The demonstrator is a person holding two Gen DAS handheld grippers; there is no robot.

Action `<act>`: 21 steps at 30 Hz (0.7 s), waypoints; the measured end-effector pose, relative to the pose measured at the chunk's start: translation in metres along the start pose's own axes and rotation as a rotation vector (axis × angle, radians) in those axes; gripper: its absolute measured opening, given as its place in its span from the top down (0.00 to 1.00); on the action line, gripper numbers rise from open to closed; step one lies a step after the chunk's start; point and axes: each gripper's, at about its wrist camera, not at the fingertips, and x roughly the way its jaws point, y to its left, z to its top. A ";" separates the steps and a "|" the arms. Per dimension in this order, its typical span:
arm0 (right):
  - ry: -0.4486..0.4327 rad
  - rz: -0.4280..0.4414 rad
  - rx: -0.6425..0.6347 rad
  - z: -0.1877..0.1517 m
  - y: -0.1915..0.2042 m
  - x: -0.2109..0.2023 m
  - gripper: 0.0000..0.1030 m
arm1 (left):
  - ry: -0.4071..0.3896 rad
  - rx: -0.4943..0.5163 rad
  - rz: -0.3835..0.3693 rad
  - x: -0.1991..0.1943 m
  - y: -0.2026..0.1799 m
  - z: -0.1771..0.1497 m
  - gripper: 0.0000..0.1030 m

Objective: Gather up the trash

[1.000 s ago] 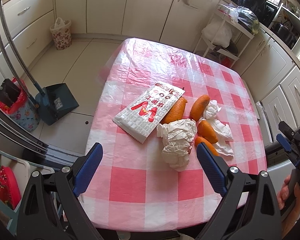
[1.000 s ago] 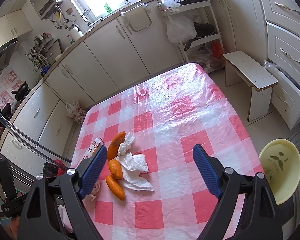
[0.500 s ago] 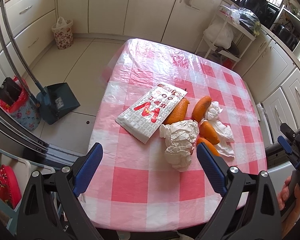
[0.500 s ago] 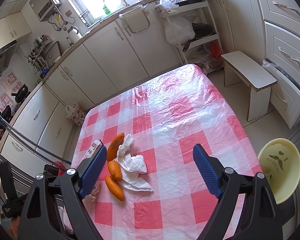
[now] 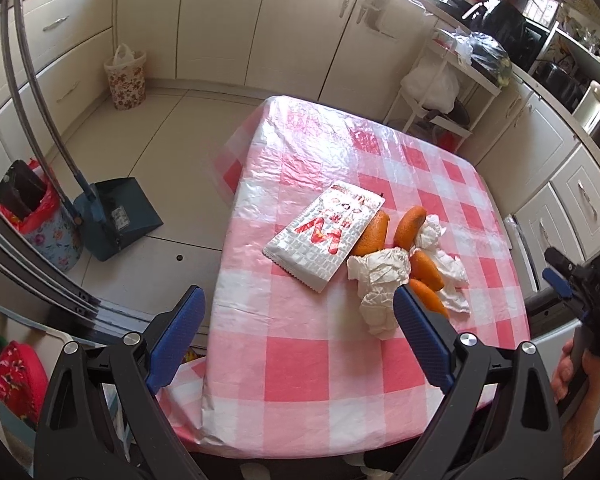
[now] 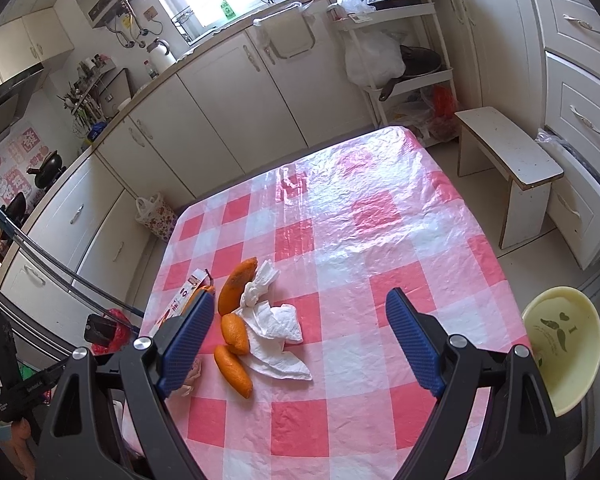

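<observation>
Showing a red "M", the white wrapper point(image 5: 325, 237) overlaps 1 orange peel point(image 5: 373, 233).

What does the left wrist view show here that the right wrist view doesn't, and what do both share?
Only the left wrist view shows the dustpan on the floor and the whole crumpled paper ball. Only the right wrist view shows the yellow bowl past the table's edge and the wooden stool. Both show the checked tablecloth, the orange peels, the white tissue and the flat snack wrapper. Both grippers stand open and empty.
</observation>
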 end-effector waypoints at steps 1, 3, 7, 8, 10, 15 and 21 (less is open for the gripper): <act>0.006 -0.003 -0.008 0.000 0.002 0.003 0.18 | 0.008 0.010 0.003 0.003 -0.001 -0.001 0.12; 0.032 0.002 -0.040 0.001 0.009 0.015 0.18 | 0.030 0.043 0.008 0.010 -0.009 -0.003 0.11; 0.095 0.060 -0.111 0.002 0.034 0.044 0.18 | 0.059 0.153 0.023 0.025 -0.043 -0.009 0.11; 0.111 0.074 -0.121 0.002 0.040 0.052 0.18 | 0.059 0.182 0.031 0.028 -0.052 -0.011 0.11; 0.144 0.112 -0.134 0.001 0.048 0.064 0.18 | 0.058 0.250 0.067 0.038 -0.073 -0.013 0.11; 0.230 0.295 -0.058 0.008 0.052 0.093 0.20 | 0.105 0.288 0.155 0.077 -0.094 -0.005 0.12; 0.387 0.281 -0.041 -0.004 0.058 0.126 0.26 | 0.107 0.297 0.173 0.094 -0.105 0.004 0.18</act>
